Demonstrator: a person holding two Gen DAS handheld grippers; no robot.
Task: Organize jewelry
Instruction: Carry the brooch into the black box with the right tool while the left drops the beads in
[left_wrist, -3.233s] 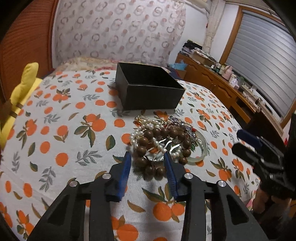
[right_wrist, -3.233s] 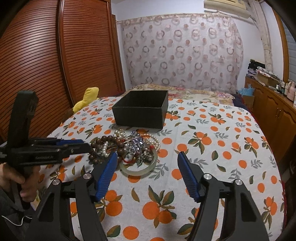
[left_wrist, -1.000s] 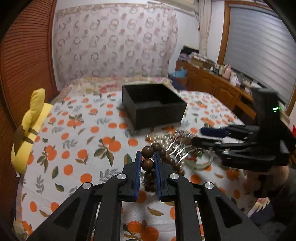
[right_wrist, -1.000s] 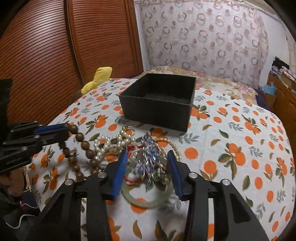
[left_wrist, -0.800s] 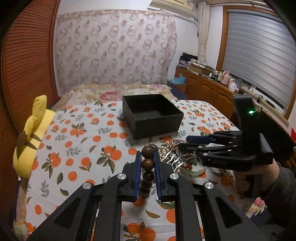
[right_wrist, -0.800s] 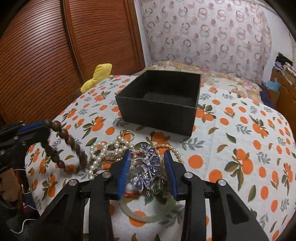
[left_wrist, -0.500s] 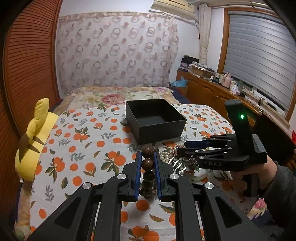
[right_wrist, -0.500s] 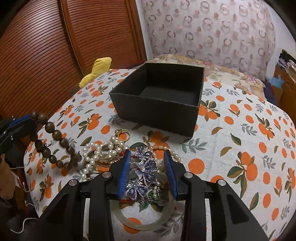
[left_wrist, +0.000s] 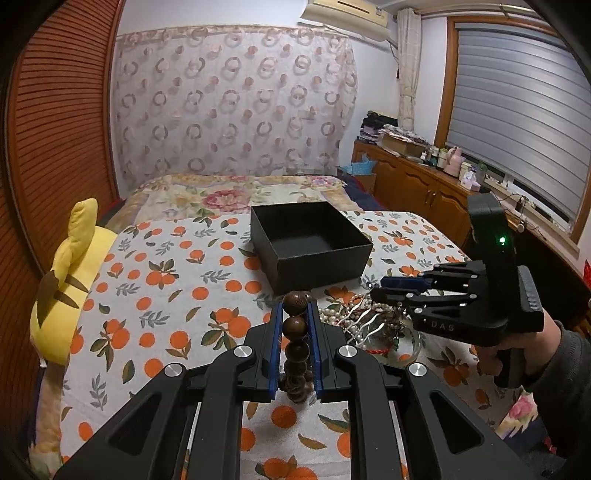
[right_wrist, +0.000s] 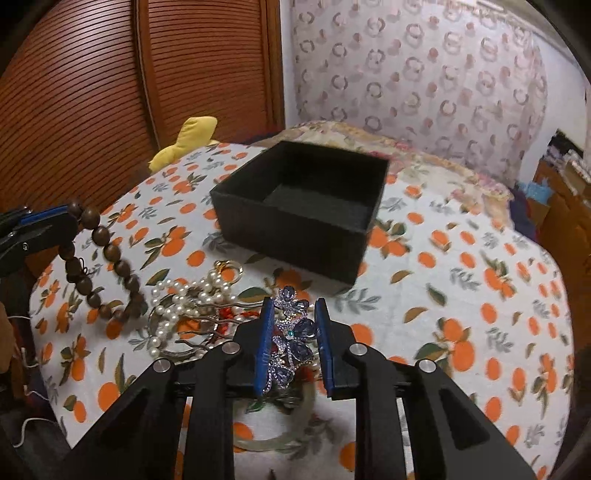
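Two pieces are in play: your left gripper (left_wrist: 295, 325) is clamped on a wooden bead bracelet (right_wrist: 96, 258) of dark round beads, dangling above the orange-print cloth (right_wrist: 480, 295). Your right gripper (right_wrist: 293, 343) is closing around a blue rhinestone hair comb (right_wrist: 290, 339) in the pile before the black box (right_wrist: 295, 218), its pads not yet pressing.

A yellow plush toy (left_wrist: 70, 273) lies at the edge of the bed, against the reddish slatted wardrobe doors (right_wrist: 110, 92). A sheer curtain (left_wrist: 232, 107) with ring patterns hangs behind. Along the window side runs a wooden cabinet (left_wrist: 424, 192) cluttered with bottles, under grey blinds (left_wrist: 517, 122). An air conditioner (left_wrist: 347, 14) sits high up.
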